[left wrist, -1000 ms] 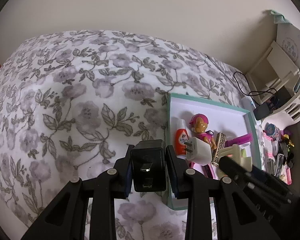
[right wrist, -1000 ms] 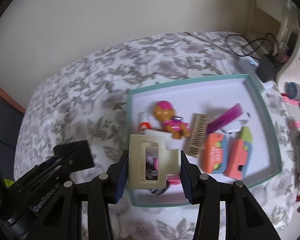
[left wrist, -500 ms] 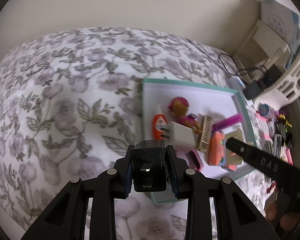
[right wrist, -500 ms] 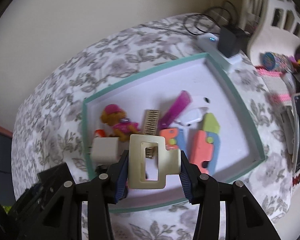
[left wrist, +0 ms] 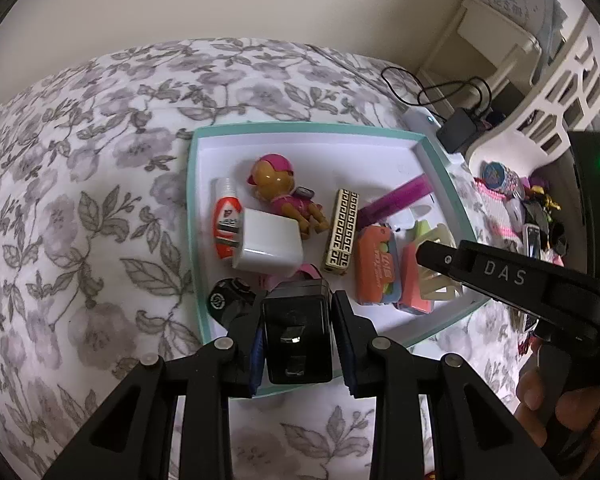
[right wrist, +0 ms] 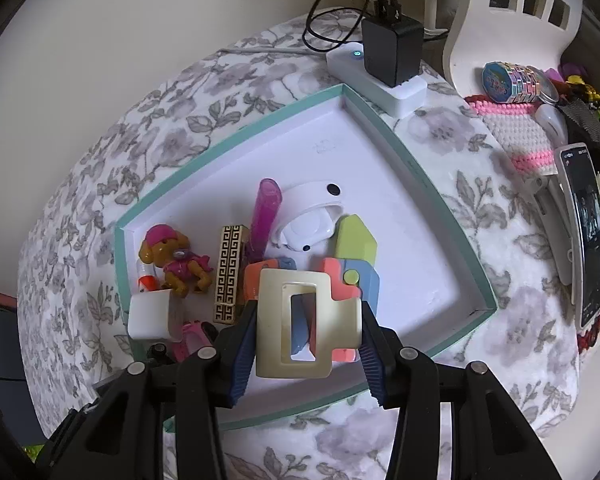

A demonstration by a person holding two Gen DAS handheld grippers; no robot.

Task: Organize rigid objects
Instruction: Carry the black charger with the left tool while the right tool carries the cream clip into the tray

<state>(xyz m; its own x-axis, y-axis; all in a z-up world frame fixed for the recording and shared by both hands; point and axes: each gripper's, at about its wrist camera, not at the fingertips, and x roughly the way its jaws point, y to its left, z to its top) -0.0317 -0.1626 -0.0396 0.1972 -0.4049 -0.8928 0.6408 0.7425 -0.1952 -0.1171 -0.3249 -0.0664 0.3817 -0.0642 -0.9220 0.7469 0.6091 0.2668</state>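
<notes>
A teal-rimmed white tray [left wrist: 196, 216] [right wrist: 384, 128] lies on the floral bedspread. It holds a dog figure [left wrist: 284, 196] [right wrist: 172, 256], a white charger cube [left wrist: 268, 246] [right wrist: 150, 316], a gold patterned bar [left wrist: 342, 230] [right wrist: 230, 272], a purple stick [right wrist: 266, 212], a glue bottle [left wrist: 226, 220] and coloured blocks [right wrist: 356, 240]. My left gripper [left wrist: 298, 332] is shut on a black charger [left wrist: 298, 336] above the tray's near edge. My right gripper [right wrist: 308, 324] is shut on a cream hair claw clip [right wrist: 304, 324] over the tray's near right part; it shows in the left wrist view [left wrist: 440, 264].
A white power strip with a black adapter [right wrist: 392, 56] and cable lies beyond the tray's far corner. A phone [right wrist: 586, 232], a crocheted pink-white mat [right wrist: 516, 132] and small trinkets [right wrist: 508, 80] lie to the right. A white slotted chair back [left wrist: 540, 112] stands at the right.
Both grippers have moved forward over the tray, each keeping its object. The tray and its contents now look closer and larger in both views.
</notes>
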